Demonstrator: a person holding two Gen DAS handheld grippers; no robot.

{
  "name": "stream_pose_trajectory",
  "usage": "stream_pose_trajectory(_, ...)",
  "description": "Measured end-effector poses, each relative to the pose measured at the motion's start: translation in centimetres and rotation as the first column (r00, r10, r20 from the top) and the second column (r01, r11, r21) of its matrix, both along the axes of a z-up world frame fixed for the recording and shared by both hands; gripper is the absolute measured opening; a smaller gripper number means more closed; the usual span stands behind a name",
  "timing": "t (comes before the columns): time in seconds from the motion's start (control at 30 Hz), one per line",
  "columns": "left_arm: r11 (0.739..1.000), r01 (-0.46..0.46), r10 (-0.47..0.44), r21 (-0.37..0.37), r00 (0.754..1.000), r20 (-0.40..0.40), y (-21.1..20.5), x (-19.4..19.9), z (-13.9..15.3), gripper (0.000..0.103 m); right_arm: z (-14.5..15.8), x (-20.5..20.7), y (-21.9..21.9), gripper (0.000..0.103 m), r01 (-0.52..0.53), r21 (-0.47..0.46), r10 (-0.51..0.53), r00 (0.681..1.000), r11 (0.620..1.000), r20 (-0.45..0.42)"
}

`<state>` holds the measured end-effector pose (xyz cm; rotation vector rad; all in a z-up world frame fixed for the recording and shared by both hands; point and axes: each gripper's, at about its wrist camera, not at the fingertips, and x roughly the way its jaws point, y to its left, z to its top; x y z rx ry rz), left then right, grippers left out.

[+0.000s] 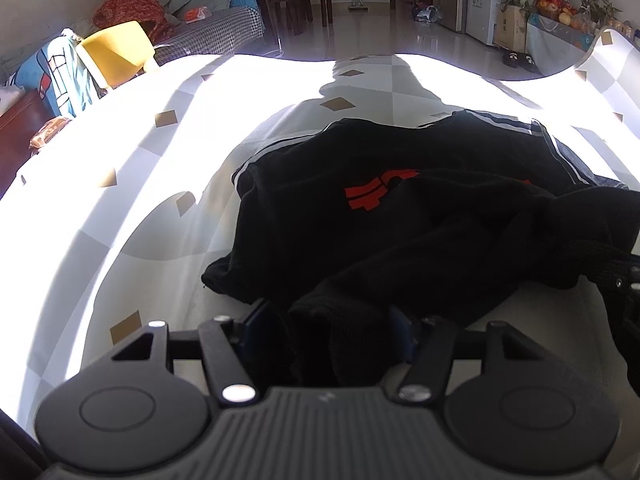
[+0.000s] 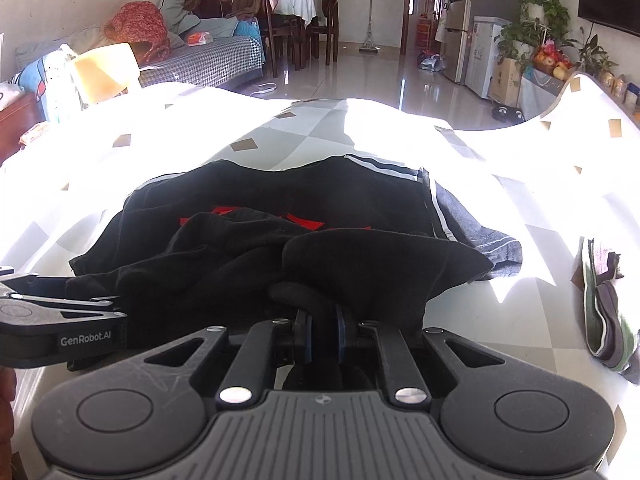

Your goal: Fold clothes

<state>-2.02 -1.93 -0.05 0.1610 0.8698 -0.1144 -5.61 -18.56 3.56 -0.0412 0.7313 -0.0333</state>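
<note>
**A:** Right wrist view: right gripper [image 2: 322, 330] is pinching a bunched fold of the black garment [image 2: 280, 236]. Blue pads [image 2: 341, 334] are sitting almost together, with only a thin roll of cloth between them.

**B:** And the left?

**A:** Left wrist view: left gripper [image 1: 326, 330] is standing about half spread, with a thick wad of the same garment [image 1: 400, 232] filling the gap. Fabric is reaching both blue pads [image 1: 252, 332], so it's gripping that wad. From the right camera, the left gripper [image 2: 60, 320] is showing at the left edge, fingers buried in the cloth.

**B:** Where's the garment lying?

**A:** It's lying on the tablecloth [image 1: 140, 184], near edge bunched up at both grippers, far part spread flat.

**B:** Material?

**A:** Soft matte knit, heavily creased near the claws. Red print [image 1: 376, 192] on the flat part is showing partly, with a fold covering the rest. White stripes [image 1: 508, 124] are running along the far edge. The tablecloth is smooth, white and grey diamonds with small tan squares, glaring in sunlight. Another folded, striped fabric piece [image 2: 604, 312] is lying well apart on the right.
</note>
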Motion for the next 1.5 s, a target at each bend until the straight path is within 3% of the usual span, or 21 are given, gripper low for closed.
stream_pose_trajectory(0.7, 0.999, -0.034, 0.032, 0.037, 0.998, 0.058, 0.6, -1.2, 2.8, 0.060, 4.2, -2.6, -0.6, 0.011, 0.028, -0.040, -0.023, 0.992, 0.999, 0.125)
stream_pose_trajectory(0.9, 0.999, -0.028, 0.026, 0.042, 0.998, 0.058, 0.5, -1.6, 3.3, 0.060, 4.0, -2.9, -0.8, 0.011, 0.046, -0.059, -0.040, 0.995, 0.997, 0.089)
stream_pose_trajectory(0.93, 0.999, -0.026, 0.024, 0.043, 0.998, 0.054, 0.5, -1.6, 3.3, 0.060, 3.7, -2.7, -0.8, 0.012, 0.045, -0.065, -0.041, 0.997, 0.997, 0.065)
stream_pose_trajectory(1.0, 0.998, -0.029, 0.027, 0.047, 0.999, 0.040, 0.5, -1.6, 3.1, 0.060, 3.2, -2.5, -0.8, 0.024, 0.044, -0.074, -0.042, 0.999, 0.996, 0.020)
stream_pose_trajectory(1.03, 0.998, -0.039, 0.038, 0.049, 0.999, 0.034, 0.6, -1.5, 3.1, 0.065, 3.1, -2.5, -0.9, 0.033, 0.052, -0.061, -0.051, 0.999, 0.997, 0.015)
stream_pose_trajectory(1.07, 0.997, -0.050, 0.048, 0.052, 0.998, 0.029, 0.7, -1.5, 3.0, 0.077, 3.1, -2.6, -1.1, 0.036, 0.061, -0.042, -0.060, 0.998, 0.997, 0.015)
stream_pose_trajectory(1.1, 0.997, -0.066, 0.065, 0.048, 0.997, 0.029, 0.9, -1.4, 2.9, 0.082, 3.2, -2.7, -1.3, 0.038, 0.066, -0.037, -0.065, 0.998, 0.997, 0.021)
stream_pose_trajectory(1.27, 0.994, -0.109, 0.108, 0.014, 0.993, 0.040, 2.2, -1.1, 3.3, 0.085, 3.9, -3.4, -1.4, 0.043, 0.078, -0.027, -0.076, 0.995, 0.997, 0.072)
stream_pose_trajectory(1.5, 0.992, -0.123, 0.123, 0.026, 0.992, -0.003, 2.6, -0.1, 2.1, 0.087, 4.7, -3.8, -1.4, 0.044, 0.088, -0.027, -0.083, 0.988, 0.996, 0.126)
